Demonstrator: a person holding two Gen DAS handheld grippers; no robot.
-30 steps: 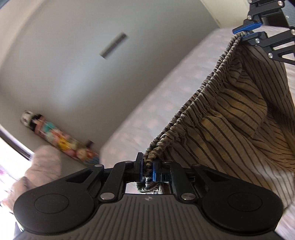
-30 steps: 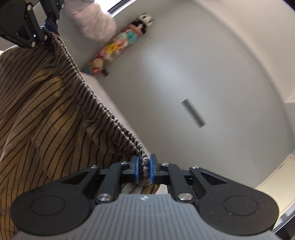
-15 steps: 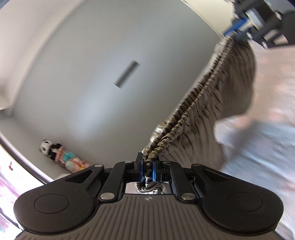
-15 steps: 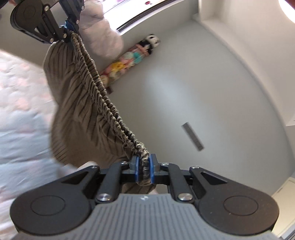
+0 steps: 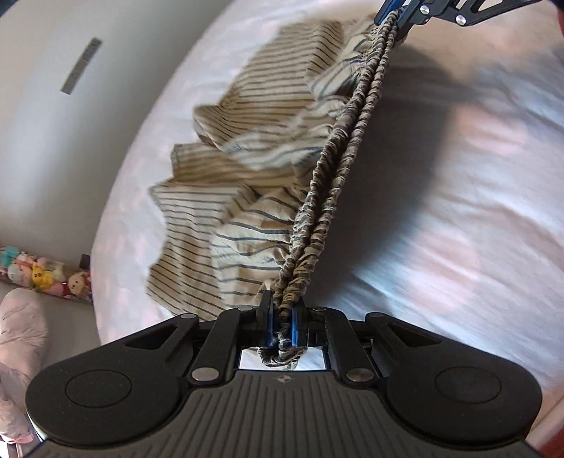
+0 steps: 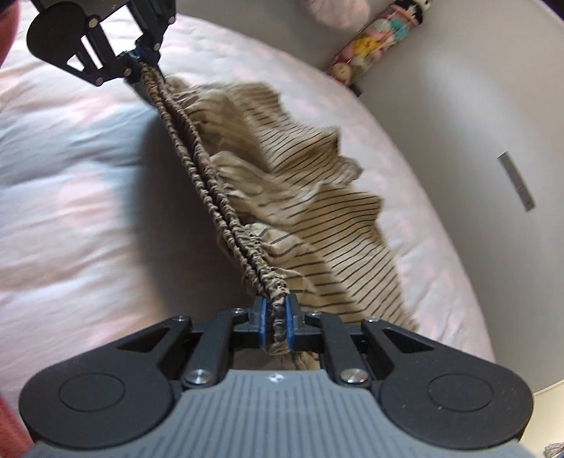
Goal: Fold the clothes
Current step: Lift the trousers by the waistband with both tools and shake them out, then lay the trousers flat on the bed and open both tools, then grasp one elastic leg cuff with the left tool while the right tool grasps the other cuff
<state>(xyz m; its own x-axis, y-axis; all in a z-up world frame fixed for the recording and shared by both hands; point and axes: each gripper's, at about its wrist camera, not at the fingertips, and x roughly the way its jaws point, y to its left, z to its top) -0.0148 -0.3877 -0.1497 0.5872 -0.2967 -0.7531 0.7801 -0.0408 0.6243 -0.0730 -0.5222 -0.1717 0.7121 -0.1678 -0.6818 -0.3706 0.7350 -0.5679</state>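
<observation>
A tan striped garment with a gathered elastic waistband is stretched between both grippers above a pale pink bed. My left gripper is shut on one end of the waistband. My right gripper is shut on the other end. In the left wrist view the right gripper shows at the top; in the right wrist view the left gripper shows at the top left. The cloth billows over the bed toward the wall side.
A grey wall runs along the bed's far side. A long printed bolster pillow lies by the wall. A pink bundle sits at the left edge. A red sleeve shows at the bottom left.
Both grippers have dropped toward the bed, still holding the waistband taut. The garment, which hung below the waistband, now billows out flat over the bed.
</observation>
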